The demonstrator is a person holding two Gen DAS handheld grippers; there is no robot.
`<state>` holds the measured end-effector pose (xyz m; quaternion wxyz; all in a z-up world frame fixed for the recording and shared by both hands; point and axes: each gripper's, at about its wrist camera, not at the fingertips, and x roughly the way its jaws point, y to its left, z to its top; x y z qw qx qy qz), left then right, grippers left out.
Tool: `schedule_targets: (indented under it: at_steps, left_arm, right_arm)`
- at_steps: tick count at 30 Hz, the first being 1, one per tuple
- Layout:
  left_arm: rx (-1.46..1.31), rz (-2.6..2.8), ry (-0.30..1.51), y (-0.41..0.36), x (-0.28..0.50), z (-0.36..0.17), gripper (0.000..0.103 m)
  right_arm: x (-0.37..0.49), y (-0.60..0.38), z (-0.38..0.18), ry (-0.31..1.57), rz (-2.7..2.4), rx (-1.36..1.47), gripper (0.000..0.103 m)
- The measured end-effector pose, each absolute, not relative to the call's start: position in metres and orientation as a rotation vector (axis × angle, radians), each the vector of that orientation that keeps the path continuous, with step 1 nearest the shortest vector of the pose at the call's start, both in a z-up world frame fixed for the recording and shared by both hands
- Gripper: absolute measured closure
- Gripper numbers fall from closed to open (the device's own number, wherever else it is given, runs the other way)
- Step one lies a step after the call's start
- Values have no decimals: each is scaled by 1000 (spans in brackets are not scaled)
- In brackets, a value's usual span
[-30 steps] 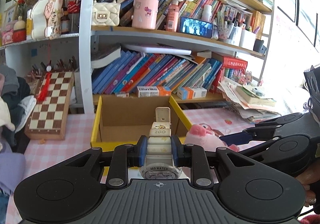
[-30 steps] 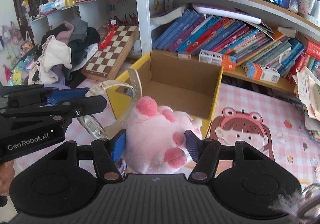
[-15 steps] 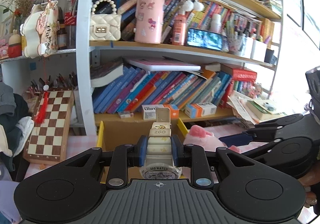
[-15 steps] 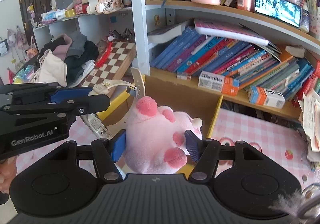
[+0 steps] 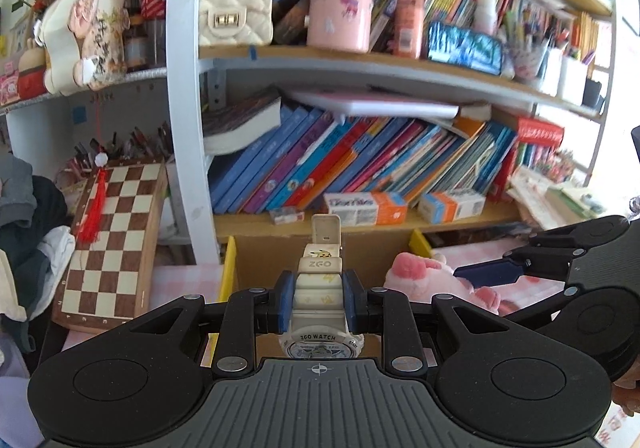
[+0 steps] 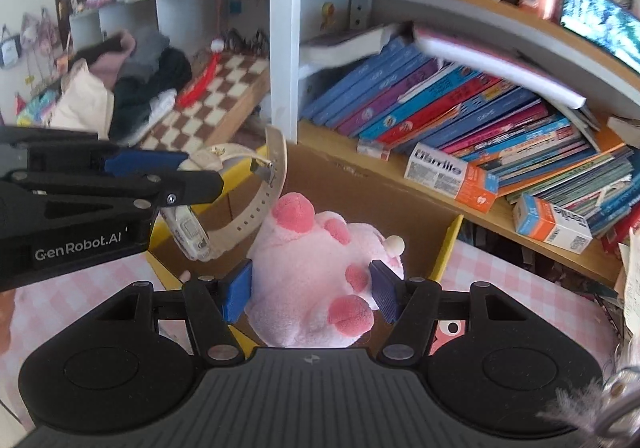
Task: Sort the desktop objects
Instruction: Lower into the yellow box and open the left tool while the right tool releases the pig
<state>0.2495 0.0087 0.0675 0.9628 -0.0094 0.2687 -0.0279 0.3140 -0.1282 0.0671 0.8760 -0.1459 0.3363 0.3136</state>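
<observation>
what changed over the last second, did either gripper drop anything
Neither dropped anything. Both grippers rose and tilted up: the yellow-edged cardboard box sank low in both views, its inside now mostly hidden. The left gripper stays shut on the cream wristwatch, the right gripper on the pink plush toy.

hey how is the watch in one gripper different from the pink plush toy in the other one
The watch is cream, hard and slim, with a strap that curls; the plush toy is pink, soft and round. The watch is pinched across its strap by the left gripper; the plush toy fills the right gripper, bulging past its pads. Both are held up in front of the cardboard box.
</observation>
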Motion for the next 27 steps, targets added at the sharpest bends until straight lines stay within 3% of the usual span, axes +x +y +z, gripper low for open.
schedule_targets:
  at_steps: [22, 23, 26, 27]
  left_arm:
    - [62, -37, 753, 9, 317, -1, 79]
    - [60, -39, 757, 9, 319, -2, 79]
    - [54, -37, 765, 12, 325, -4, 79]
    - [57, -36, 767, 13, 327, -5, 79]
  right_arm:
    - [376, -87, 3, 795, 792, -578, 42]
    - [380, -87, 4, 799, 795, -573, 43]
    - [390, -87, 4, 819, 798, -547, 66]
    - [394, -87, 4, 826, 796, -540, 66]
